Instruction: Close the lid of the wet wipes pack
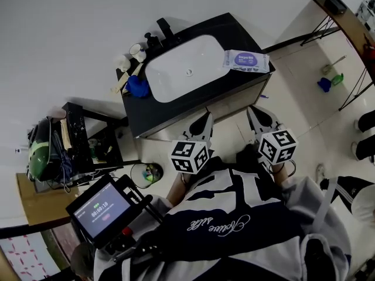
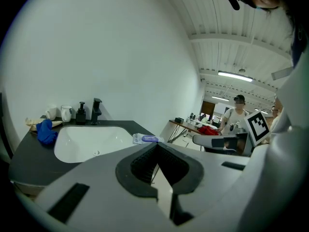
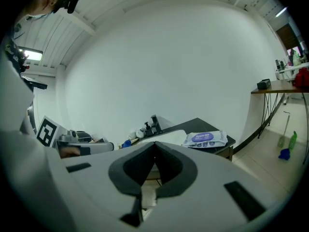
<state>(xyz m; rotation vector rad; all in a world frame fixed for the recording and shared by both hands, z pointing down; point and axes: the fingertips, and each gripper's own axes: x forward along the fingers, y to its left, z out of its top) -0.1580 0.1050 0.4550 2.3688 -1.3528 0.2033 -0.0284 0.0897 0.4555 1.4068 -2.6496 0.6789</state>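
Clenched on nothing: left gripper [image 1: 203, 126] and right gripper [image 1: 258, 119], well short of pack [image 1: 246, 61] at counter's [image 1: 229, 29] right end beside sink [image 1: 176, 75]. Risk: off-centre push sliding light pack over edge

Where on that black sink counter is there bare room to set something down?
Bare counter: the front-left corner in front of the blue cloth, the narrow front strip along the basin, and the back edge between faucet and wet wipes pack. Crowded: the back-left corner with cups, soap dispenser and cloth; the pack fills the right end.
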